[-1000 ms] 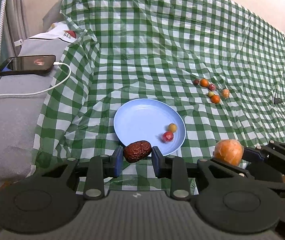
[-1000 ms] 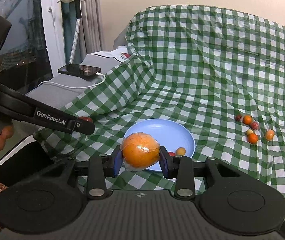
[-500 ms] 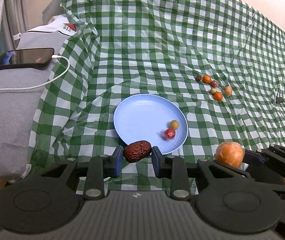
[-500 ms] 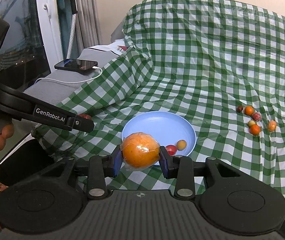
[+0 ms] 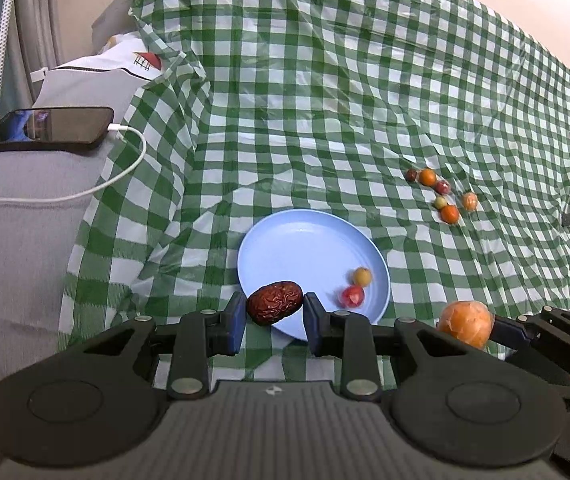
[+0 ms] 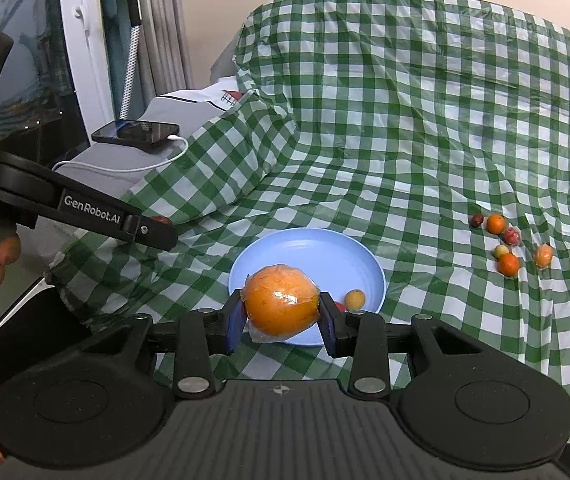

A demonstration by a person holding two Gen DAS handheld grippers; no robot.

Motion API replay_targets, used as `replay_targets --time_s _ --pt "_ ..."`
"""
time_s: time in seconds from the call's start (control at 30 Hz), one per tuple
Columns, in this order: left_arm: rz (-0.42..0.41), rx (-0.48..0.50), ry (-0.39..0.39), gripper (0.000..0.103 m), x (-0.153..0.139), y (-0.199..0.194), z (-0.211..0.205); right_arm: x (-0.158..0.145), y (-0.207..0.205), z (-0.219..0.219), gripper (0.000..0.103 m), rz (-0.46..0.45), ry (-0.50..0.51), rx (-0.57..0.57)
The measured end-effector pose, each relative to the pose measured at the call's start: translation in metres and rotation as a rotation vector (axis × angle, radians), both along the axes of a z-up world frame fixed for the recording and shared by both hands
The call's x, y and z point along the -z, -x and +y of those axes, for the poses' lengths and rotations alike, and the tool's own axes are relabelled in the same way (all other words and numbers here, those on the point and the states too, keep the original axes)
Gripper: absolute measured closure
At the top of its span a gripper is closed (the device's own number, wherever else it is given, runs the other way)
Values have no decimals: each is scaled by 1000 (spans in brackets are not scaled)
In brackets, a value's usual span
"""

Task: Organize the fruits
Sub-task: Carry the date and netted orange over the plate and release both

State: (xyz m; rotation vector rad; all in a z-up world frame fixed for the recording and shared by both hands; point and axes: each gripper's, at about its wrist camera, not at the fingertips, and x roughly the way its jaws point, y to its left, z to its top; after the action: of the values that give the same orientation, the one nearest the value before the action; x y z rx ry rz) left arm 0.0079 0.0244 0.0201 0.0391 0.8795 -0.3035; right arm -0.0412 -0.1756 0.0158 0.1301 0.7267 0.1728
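Fruits were split between 3 places: 2 small ones already lay on the blue plate [image 5: 285,240], a yellow one [image 5: 362,276] and a red one [image 5: 352,296] toward its right side, 6 more sat in a loose cluster [image 5: 441,194] on the green checked cloth [image 5: 325,100] far to the right, and 2 were in our grip. We had the left gripper [image 5: 273,312] pinching a wrinkled dark red date [image 5: 275,302] end to end, so the pads caught its long axis and it hung over the plate's near rim. Our right gripper [image 6: 281,316] squeezed a film-wrapped orange [image 6: 281,306] across its middle, the widest and steadiest hold for a round thing, also above the near edge of the plate. We judged both were held there for release onto the plate, each on its own bare patch, clear of the 2 small fruits. At the far left a phone [image 5: 51,128] lay charging on a grey cushion [image 5: 17,240], well apart from the work.
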Motion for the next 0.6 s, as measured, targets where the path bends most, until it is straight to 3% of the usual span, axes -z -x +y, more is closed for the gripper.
replay_targets --time_s 0.27,0.6 --pt "-7 0 -8 69 5 -32 -12 15 -34 -1 63 10 19 6" --pt "35 4 -50 69 38 -74 -30 47 -75 -5 63 63 53 7"
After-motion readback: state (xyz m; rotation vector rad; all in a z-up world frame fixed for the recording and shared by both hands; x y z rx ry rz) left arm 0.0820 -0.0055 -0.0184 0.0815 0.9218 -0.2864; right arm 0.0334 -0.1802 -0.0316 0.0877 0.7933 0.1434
